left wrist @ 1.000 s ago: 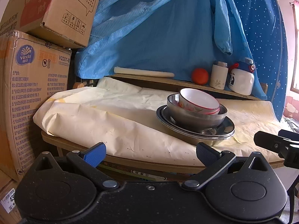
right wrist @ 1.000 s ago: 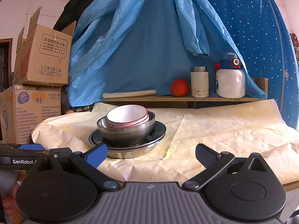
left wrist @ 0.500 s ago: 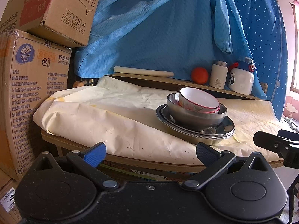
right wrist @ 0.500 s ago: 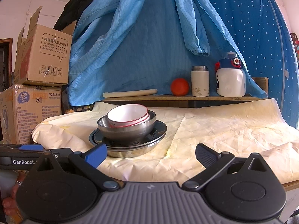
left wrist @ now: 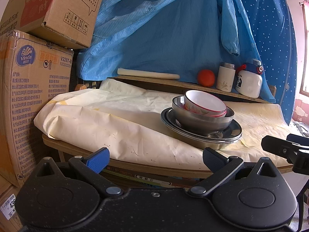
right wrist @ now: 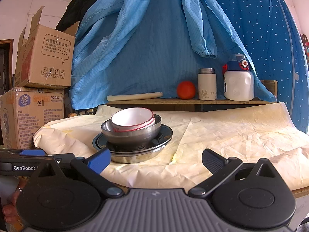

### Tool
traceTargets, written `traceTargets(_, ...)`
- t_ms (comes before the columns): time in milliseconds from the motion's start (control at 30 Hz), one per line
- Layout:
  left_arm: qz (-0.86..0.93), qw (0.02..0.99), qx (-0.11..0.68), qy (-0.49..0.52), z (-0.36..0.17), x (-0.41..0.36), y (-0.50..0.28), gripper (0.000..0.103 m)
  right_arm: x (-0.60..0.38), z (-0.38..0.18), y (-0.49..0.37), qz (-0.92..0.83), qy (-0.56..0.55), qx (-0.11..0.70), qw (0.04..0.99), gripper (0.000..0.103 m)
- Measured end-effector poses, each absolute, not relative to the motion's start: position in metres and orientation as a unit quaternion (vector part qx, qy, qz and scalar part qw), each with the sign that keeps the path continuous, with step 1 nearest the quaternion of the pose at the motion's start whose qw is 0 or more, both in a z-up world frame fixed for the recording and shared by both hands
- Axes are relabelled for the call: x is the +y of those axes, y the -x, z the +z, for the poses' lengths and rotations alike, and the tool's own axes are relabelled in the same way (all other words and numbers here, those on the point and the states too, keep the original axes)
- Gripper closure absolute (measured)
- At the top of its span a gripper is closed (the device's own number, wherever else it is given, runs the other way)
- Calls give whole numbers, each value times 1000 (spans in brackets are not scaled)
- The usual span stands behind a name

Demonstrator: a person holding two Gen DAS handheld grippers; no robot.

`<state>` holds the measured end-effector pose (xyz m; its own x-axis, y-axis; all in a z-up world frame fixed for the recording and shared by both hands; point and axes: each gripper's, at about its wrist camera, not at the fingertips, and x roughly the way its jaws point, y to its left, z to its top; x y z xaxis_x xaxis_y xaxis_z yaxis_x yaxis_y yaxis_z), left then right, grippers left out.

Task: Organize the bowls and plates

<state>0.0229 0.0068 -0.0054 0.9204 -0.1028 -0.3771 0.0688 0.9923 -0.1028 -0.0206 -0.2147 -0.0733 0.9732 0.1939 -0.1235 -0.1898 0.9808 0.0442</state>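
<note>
**Slight frame drift in both wrist views; no other change.**
In right wrist view: white red-rimmed bowl (right wrist: 132,118) and steel bowl (right wrist: 131,133) under it displaced marginally rightward and upward in frame. GenRobot-labelled body of left gripper (left wrist: 156,157), at lower left edge, displaced marginally leftward. In left wrist view: black part of right gripper (right wrist: 156,159), at right edge, displaced marginally leftward and downward in frame.

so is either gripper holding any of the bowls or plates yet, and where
Nothing is held. The left gripper and right gripper both have open, empty jaws, short of the stack of bowls and plates on the table.
</note>
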Motion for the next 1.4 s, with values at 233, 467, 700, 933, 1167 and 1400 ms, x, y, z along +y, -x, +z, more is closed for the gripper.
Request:
traceTargets(233,-44,979,194,44,-6,7,-23,1,-215,-73,21,96,-16,63,993,0)
traceTargets(467,-45,979,194,43,-6,7,-23,1,-214,-73,21,96,-16,64,993,0)
traceTargets(700,-46,979,194,41,-8,6,-21,1,-214,-73,21,96,-16,64,993,0)
traceTargets(933,-46,979,194,41,-8,6,-21,1,-213,-74,20,97,-16,64,993,0)
traceTargets(1167,-46,979,194,42,-9,6,-21,1,-213,-74,21,97,-16,65,993,0)
traceTargets(1400,-50,978,196,42,-8,5,-19,1,-213,-74,21,97,-16,65,993,0)
